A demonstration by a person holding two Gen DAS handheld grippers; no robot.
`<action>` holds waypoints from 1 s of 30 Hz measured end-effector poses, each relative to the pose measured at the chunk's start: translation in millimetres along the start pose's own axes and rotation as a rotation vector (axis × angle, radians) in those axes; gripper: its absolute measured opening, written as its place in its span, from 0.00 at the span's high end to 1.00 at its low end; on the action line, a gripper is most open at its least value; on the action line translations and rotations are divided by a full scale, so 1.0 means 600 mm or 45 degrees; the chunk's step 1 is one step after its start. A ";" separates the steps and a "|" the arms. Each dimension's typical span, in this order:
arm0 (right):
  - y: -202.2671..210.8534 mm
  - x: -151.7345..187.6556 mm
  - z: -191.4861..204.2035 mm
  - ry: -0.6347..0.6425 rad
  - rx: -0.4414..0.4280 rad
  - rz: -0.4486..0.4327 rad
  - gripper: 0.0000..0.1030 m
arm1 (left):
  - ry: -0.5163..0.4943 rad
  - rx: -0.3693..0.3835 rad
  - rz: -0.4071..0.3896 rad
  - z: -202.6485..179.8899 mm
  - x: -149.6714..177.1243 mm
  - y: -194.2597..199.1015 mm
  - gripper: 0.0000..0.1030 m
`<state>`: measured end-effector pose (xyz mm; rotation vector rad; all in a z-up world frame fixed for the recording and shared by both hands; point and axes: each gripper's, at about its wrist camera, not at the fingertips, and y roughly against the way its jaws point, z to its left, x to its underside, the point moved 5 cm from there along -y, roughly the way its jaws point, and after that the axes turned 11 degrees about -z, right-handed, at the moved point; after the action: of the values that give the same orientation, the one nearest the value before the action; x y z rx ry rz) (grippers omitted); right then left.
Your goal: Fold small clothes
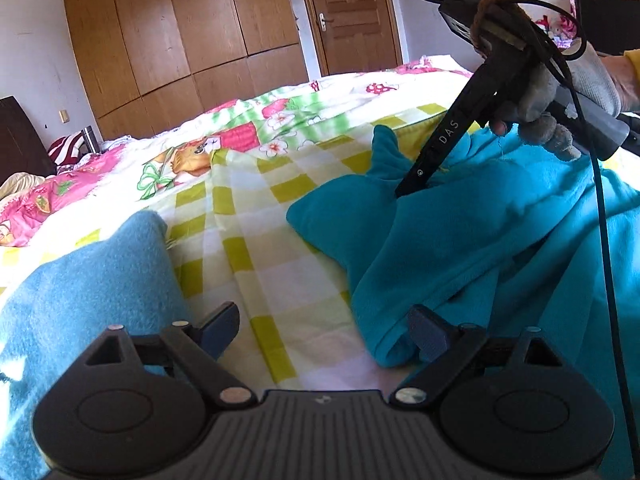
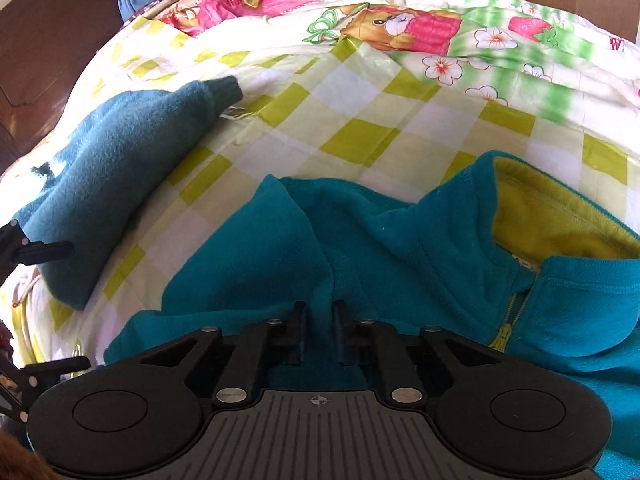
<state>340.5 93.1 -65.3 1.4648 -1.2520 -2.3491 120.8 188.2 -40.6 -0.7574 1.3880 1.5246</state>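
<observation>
A teal fleece jacket (image 1: 460, 240) lies crumpled on the bed, its yellow-green collar lining (image 2: 552, 216) and zip (image 2: 506, 328) facing up. My right gripper (image 2: 320, 320) is shut on a raised fold of that fleece, its narrow jaws pressing the ridge of fabric between them. Seen from the left wrist, the right gripper (image 1: 408, 188) points steeply down into the jacket, held by a gloved hand (image 1: 592, 76). A duller blue fleece piece (image 1: 92, 280) with a ribbed cuff (image 2: 228, 88) lies to the left. My left gripper (image 1: 324, 328) is open above the sheet between both fabrics, holding nothing.
The bed carries a yellow-and-white checked sheet (image 1: 260, 220) and a quilt with a bear and strawberry print (image 2: 400, 24) farther back. A wooden wardrobe (image 1: 180, 20) and a door (image 1: 352, 16) stand beyond. The bed's left edge drops to a wood floor (image 2: 40, 40).
</observation>
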 end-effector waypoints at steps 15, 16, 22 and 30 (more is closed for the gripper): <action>-0.016 -0.115 0.005 0.114 0.154 -0.229 0.92 | -0.090 -0.085 -0.101 0.003 -0.032 -0.112 0.00; -0.009 -0.121 0.010 0.167 0.167 -0.241 0.92 | -0.117 -0.092 -0.099 -0.002 -0.028 -0.115 0.00; -0.009 -0.144 0.023 0.253 0.190 -0.201 0.95 | -0.094 -0.090 -0.030 -0.001 -0.015 -0.136 0.35; -0.124 -0.123 0.008 0.381 0.398 -0.098 0.98 | -0.173 -0.013 0.016 -0.033 0.004 -0.128 0.43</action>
<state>399.6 179.6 -63.7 1.9023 -1.5481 -1.9395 187.0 165.7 -78.4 -0.6400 1.2871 1.5647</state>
